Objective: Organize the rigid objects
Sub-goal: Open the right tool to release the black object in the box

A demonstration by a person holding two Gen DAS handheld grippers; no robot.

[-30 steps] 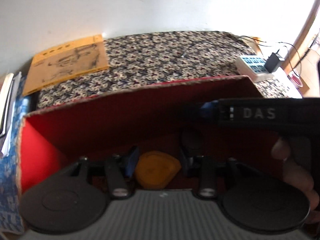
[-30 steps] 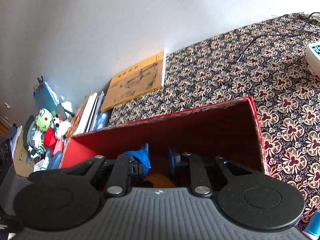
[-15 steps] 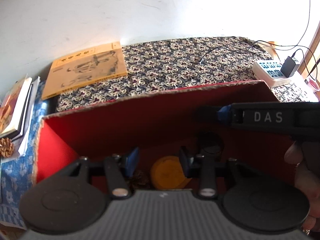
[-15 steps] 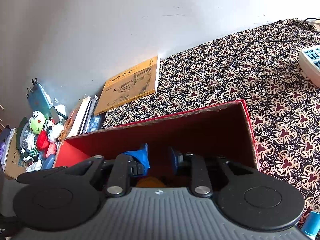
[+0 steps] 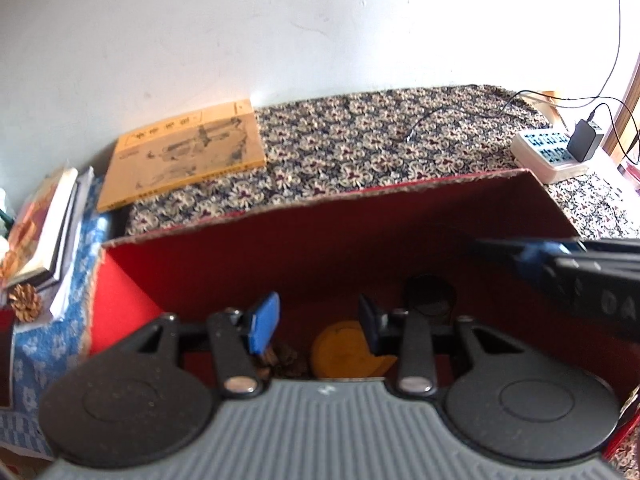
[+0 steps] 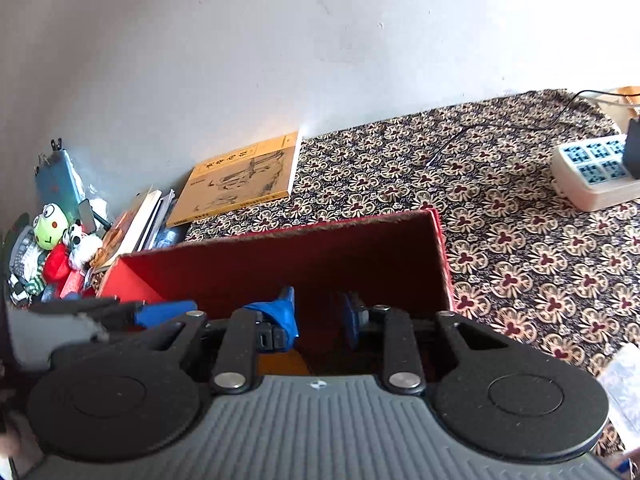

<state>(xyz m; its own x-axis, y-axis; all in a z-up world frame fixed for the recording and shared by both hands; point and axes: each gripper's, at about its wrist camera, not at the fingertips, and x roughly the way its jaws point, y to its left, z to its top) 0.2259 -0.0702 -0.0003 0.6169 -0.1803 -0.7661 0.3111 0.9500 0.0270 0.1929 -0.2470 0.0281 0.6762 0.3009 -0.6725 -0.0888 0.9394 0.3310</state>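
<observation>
A red cardboard box (image 5: 240,264) stands open on the patterned cloth. On its floor lie a yellow rounded object (image 5: 344,354), brown pine cones (image 5: 284,362) and a dark round thing (image 5: 430,296). My left gripper (image 5: 316,326) hovers over the box, open, with the yellow object below it, not between the pads. My right gripper (image 6: 318,316) is above the box's (image 6: 280,256) near side. Its jaws are opening and nothing is between them. In the left wrist view the right gripper (image 5: 560,266) reaches in from the right edge. An orange patch (image 6: 282,362) shows under the right fingers.
A yellow book (image 5: 180,156) lies against the wall behind the box. Stacked books (image 5: 44,236) and a loose pine cone (image 5: 25,307) are at the left. A white power strip (image 6: 596,176) with a charger and cable sits at the right. Plush toys (image 6: 52,240) crowd the far left.
The right gripper's jaws have parted a little, and it has drawn back toward the right edge of the left wrist view. The left camera has tilted up, showing more wall and cloth.
</observation>
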